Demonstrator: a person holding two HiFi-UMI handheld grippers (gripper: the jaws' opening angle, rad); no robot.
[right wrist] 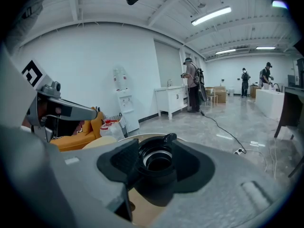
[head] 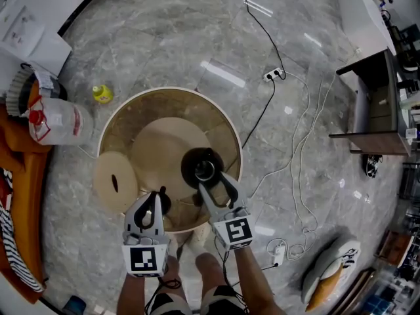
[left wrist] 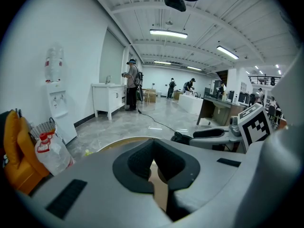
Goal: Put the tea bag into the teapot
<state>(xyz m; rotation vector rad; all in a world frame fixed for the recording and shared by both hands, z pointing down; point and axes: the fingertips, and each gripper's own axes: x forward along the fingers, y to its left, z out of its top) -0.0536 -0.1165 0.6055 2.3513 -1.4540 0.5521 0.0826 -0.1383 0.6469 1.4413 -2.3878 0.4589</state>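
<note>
The black teapot (head: 204,167) stands lidless on the round wooden table (head: 118,133), its open mouth (right wrist: 158,161) dark inside. My right gripper (head: 220,184) is open, and its fingers (head: 231,188) flank the pot's near side; in the right gripper view the teapot (right wrist: 156,172) sits between the spread pads without being pressed. My left gripper (head: 150,210) hovers at the table's near edge with its pad tips together and nothing seen between them (left wrist: 153,144). A small black round piece (head: 163,200), apparently the lid, lies beside its tip. No tea bag is visible in any view.
A pale round stool (head: 115,181) stands against the table's left side. A water jug (head: 56,120), a yellow bottle (head: 102,94) and an orange sofa (head: 23,176) are at the left. Cables and a power strip (head: 273,75) run across the marble floor; a desk (head: 374,104) stands at right.
</note>
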